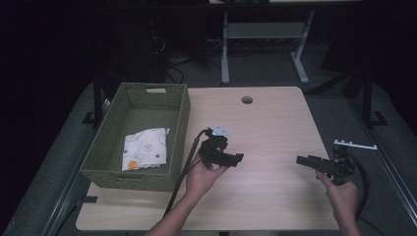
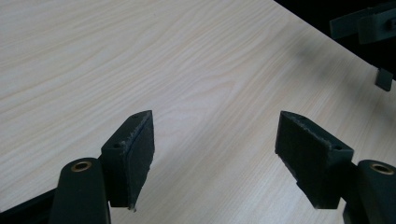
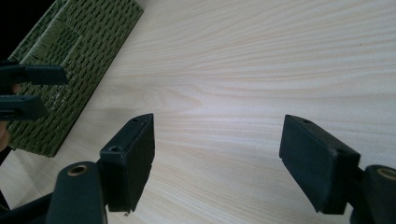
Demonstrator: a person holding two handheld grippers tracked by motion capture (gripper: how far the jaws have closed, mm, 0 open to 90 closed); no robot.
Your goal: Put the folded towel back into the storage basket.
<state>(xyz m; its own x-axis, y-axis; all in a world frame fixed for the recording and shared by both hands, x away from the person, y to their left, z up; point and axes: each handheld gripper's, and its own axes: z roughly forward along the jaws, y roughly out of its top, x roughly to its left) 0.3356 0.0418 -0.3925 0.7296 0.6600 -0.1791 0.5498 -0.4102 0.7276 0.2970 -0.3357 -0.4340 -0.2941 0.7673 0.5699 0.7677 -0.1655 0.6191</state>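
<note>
folded white cloth (image 1: 145,149), printed with small dark marks and an orange spot, lies flat on the floor of the green woven basket (image 1: 180,129), toward its near end. the basket stands on the left part of the pale wooden table (image 1: 275,128), its long side running away from the person. left gripper (image 1: 237,158), held in the left hand (image 1: 201,174) just right of the basket, points rightward over bare tabletop; in the left gripper view its jaws stand wide apart with nothing between them. right gripper (image 1: 301,160), held in the right hand (image 1: 342,194) near the table's right edge, points leftward toward the other gripper; its jaws likewise stand wide apart and empty, with the basket's woven wall at the upper left of the right gripper view. black cable (image 1: 184,167) trails from the left gripper along the basket's side. round hole (image 1: 247,100) sits near the table's far edge.
</note>
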